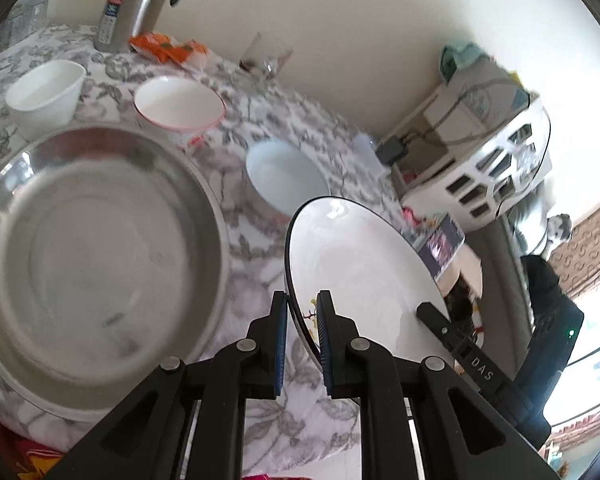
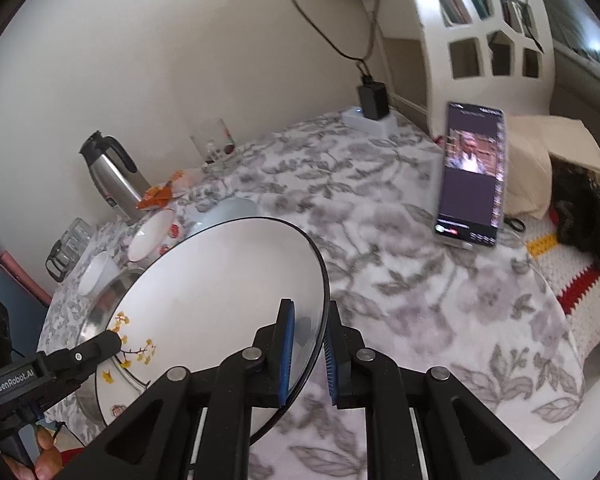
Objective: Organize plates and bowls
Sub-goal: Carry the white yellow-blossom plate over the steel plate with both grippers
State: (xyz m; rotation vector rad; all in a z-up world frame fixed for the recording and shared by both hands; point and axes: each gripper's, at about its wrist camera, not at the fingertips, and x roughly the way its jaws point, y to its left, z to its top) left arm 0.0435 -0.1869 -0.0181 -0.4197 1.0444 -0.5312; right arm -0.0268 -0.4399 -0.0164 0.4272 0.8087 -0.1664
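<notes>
White and round, with a thin black rim and a yellow flower branch painted on it, the big plate (image 2: pixel 220 300) is held up off the table, tilted. It is gripped at both sides. One edge is pinched between the blue pads of the left gripper (image 1: pixel 302 320). The other edge is pinched between the blue pads of the right gripper (image 2: pixel 309 342). Both pairs of jaws are clamped on the plate's rim.

One big shiny metal basin (image 1: pixel 96 248) is seen just to the left of the plate, on the grey flowered tablecloth (image 2: pixel 400 240). Three bowls are counted behind it: a plain white bowl (image 1: pixel 46 92), a white bowl with a pink rim (image 1: pixel 179 105) and a pale blue bowl (image 1: pixel 286 176). The blue bowl is nearest to the plate.

Farther back by the wall, one silver flask with a black handle (image 2: pixel 112 174), one orange snack packet (image 1: pixel 168 46) and one clear drinking glass (image 1: pixel 264 56) are found. One phone with a lit screen (image 2: pixel 471 178) is propped up on the right side of the table. A black charger plug (image 2: pixel 373 101) and a white shelf with cut-out holes (image 2: pixel 496 32) are seen beyond it.
</notes>
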